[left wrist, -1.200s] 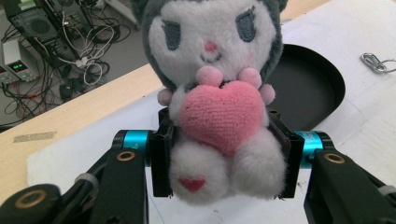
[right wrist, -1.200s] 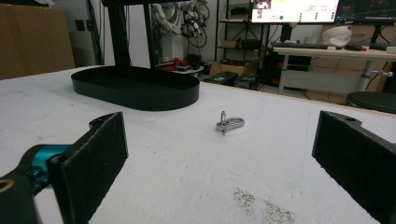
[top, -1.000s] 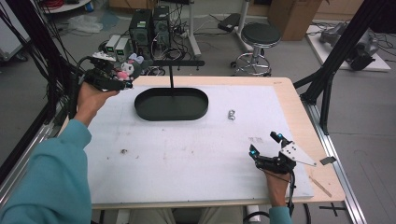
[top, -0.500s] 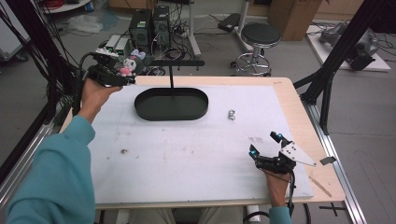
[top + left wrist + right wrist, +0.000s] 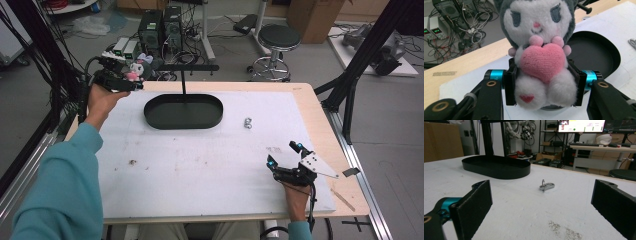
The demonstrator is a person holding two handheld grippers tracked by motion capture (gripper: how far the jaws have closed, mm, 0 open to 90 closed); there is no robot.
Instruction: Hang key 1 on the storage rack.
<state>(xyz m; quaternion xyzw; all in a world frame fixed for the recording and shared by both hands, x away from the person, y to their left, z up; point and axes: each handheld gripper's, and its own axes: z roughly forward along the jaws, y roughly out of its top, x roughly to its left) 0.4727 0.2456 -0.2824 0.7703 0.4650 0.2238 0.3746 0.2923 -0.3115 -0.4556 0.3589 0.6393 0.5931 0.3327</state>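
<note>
Left gripper view: the left claw is seen clamped on a plush toy, its pads pressed into the soft sides below a pink heart. High view: the toy is held at the upper left of the frame, beside a black oval tray. At the lower right, the right claw is kept open and empty above the white table, well apart from a metal clip.

Overhead view faces forward; both close gripper views share the black tray.
</note>
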